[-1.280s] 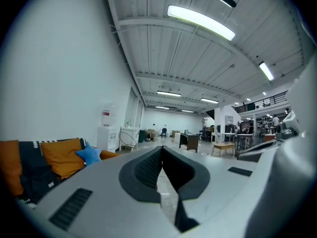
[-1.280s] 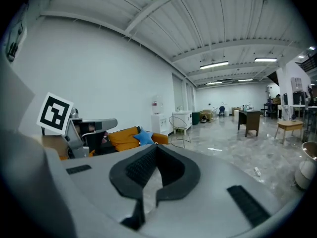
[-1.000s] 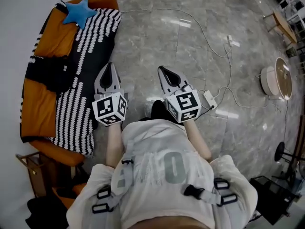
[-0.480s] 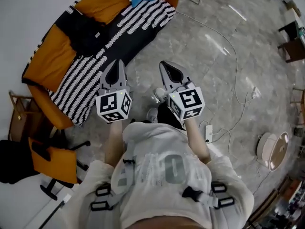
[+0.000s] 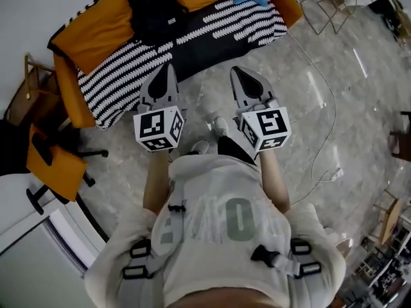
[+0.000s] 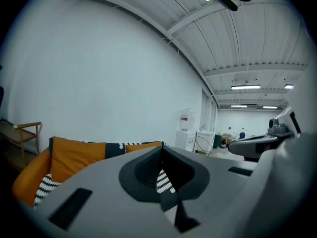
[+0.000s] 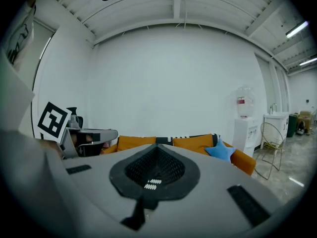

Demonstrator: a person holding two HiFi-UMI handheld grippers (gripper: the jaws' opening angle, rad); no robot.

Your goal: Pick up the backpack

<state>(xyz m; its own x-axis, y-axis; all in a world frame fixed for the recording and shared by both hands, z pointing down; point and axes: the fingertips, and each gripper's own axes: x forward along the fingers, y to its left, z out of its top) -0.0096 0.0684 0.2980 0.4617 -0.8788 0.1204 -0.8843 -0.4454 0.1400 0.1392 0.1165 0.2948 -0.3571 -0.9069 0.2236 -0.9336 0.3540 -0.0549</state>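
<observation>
Black soft fabric backpack (image 5: pixel 153 8), slumped at the back edge of the orange upholstered sofa (image 5: pixel 96 27), touching the black-and-white striped blanket (image 5: pixel 212 34). It is probably limp and moderately light, and best taken by a top handle or strap, though none can be made out. Left gripper (image 5: pixel 166 72) and right gripper (image 5: pixel 241 76) have jaws pressed together and empty, near the sofa's front edge. A second earlier the sofa lay at the view's left; it now lies ahead.

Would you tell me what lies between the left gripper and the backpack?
The head view shows the black-and-white striped blanket, draped over the orange sofa, between the left gripper and the backpack.
</observation>
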